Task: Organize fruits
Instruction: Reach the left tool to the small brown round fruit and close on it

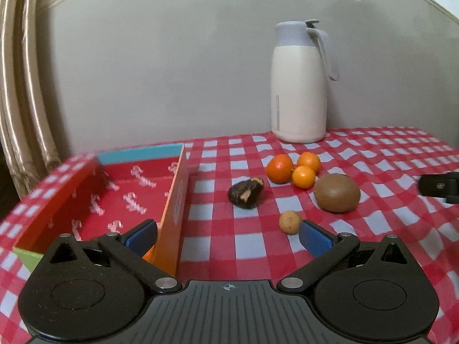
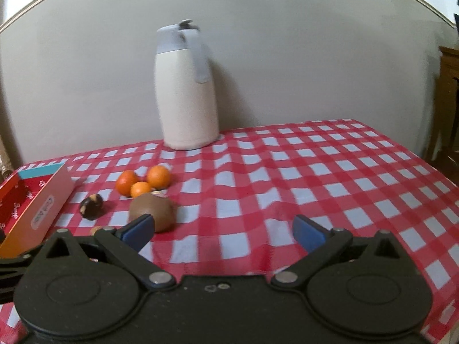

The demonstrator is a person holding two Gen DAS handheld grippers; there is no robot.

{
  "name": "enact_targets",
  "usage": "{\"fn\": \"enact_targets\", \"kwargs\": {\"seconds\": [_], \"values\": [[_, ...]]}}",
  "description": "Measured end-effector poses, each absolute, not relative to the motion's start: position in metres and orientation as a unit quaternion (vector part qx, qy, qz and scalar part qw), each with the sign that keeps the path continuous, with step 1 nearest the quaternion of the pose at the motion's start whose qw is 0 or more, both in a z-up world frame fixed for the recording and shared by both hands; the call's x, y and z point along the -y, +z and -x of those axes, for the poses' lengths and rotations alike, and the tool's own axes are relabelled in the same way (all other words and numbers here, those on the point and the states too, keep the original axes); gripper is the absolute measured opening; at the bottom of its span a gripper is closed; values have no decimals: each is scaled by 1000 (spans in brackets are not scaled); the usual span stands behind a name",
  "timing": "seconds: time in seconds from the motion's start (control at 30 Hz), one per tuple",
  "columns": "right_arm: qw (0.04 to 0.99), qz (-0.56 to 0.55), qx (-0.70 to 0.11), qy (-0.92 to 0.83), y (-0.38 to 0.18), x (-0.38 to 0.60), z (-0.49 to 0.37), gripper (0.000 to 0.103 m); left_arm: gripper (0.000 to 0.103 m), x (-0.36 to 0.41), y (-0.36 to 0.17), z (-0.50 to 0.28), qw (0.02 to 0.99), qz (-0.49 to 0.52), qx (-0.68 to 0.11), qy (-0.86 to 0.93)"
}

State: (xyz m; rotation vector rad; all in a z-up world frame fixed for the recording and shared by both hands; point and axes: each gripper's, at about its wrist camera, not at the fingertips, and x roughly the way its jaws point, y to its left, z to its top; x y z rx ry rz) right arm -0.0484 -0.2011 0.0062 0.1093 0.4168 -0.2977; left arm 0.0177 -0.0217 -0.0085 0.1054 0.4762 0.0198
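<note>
We hold both grippers low over the checked tablecloth (image 1: 373, 149), and both stand spread wide with nothing between their blue pads. The left gripper (image 1: 228, 236) straddles the near wall of the red cardboard box (image 1: 178, 200), which fills the lower left of the left wrist frame. The right gripper (image 2: 221, 230) faces bare cloth at the centre of its frame.

The fruit lies loose on the cloth, none of it in the box yet. In the left wrist view three small oranges (image 1: 304, 176) touch one another just right of centre, the kiwi (image 1: 337, 196) sits just beside them to the lower right, a dark shrivelled fruit with a torn skin (image 1: 246, 194) lies left of them, and a small tan round fruit (image 1: 290, 222) rests just beside our right pad.

We judge all of it light. The oranges look firm and should take a grip across the middle, though they may roll. The kiwi looks softer; we would close across its short axis gently. The dark fruit seems split and fragile, so it wants the lightest squeeze.

The left wrist view alone shows the box's patterned floor and the tip of the other gripper at the right edge. The right wrist view shows the box's outer label, the white jug's (image 2: 188, 91) handle face-on, and wooden furniture (image 2: 449, 100) at the far right; there the tan fruit is nearly hidden behind a finger.
</note>
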Motion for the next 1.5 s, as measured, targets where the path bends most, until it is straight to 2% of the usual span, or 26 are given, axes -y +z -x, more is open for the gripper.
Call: {"fn": "enact_targets", "kwargs": {"seconds": [0.83,0.87,0.93,1.07,1.13,1.2,1.5], "values": [[959,-78,-210,-171,0,236,71,103,101,58,-19,-48,966,-43,-254,-31],[959,-78,-210,-171,0,235,71,103,98,58,-20,-48,965,-43,-255,-32],[960,-77,-210,-170,0,234,71,103,81,59,-22,-51,963,-45,-263,-40],[960,-76,-211,-168,0,234,70,103,70,60,-25,-52,961,-47,-270,-41],[960,-77,-210,-168,0,234,71,103,52,61,-25,-52,961,-49,-267,-44],[960,-80,-209,-169,0,235,71,103,39,62,-26,-52,960,-49,-272,-52],[961,-84,-208,-165,2,235,72,103,34,64,-31,-49,957,-54,-276,-64]]}}
